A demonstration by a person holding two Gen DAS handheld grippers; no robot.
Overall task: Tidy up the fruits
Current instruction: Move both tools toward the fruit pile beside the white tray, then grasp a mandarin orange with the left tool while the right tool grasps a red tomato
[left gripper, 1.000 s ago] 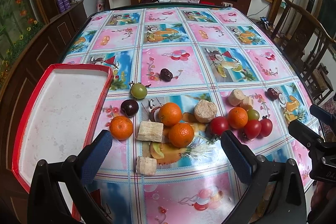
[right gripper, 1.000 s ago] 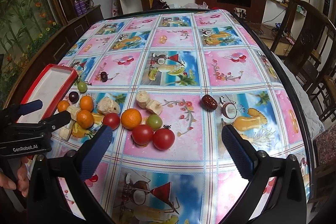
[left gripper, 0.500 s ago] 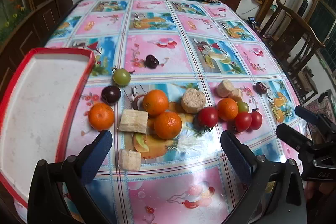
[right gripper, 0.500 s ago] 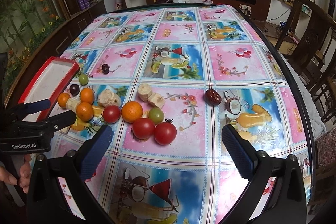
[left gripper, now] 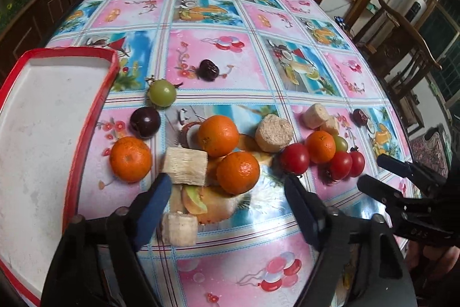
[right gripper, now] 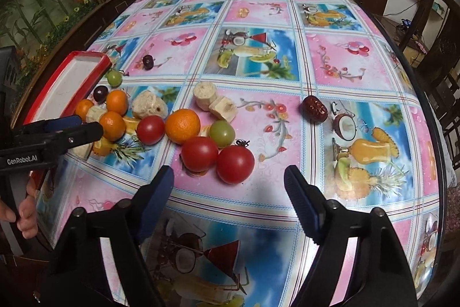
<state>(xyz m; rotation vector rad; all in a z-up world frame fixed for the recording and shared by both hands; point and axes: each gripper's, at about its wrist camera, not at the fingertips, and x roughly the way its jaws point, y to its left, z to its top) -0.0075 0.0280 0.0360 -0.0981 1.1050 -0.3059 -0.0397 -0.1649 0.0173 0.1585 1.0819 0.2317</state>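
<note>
Fruit lies scattered on the patterned table. In the left wrist view: an orange (left gripper: pixel 130 159) beside the red-rimmed white tray (left gripper: pixel 95 117), two more oranges (left gripper: pixel 218 135) (left gripper: pixel 238 172), pale fruit chunks (left gripper: pixel 185 166), a dark plum (left gripper: pixel 145 122) and a green grape (left gripper: pixel 162 92). My left gripper (left gripper: pixel 228 193) is open, just short of the near orange. In the right wrist view: red tomatoes (right gripper: pixel 235 164) (right gripper: pixel 199 154), an orange (right gripper: pixel 182 125), a green grape (right gripper: pixel 221 133) and a red date (right gripper: pixel 314 108). My right gripper (right gripper: pixel 228 180) is open, just short of the tomatoes.
A dark date (left gripper: pixel 209 70) lies farther back. The tray's inside is bare white. Wooden chairs (right gripper: pixel 440 28) stand past the table's right edge. A low cabinet (left gripper: pixel 43 7) runs along the left. The left gripper shows in the right wrist view (right gripper: pixel 77 128).
Both grippers have moved forward and lower toward the fruit, which looks larger now. Both stayed open. No fruit has moved.
</note>
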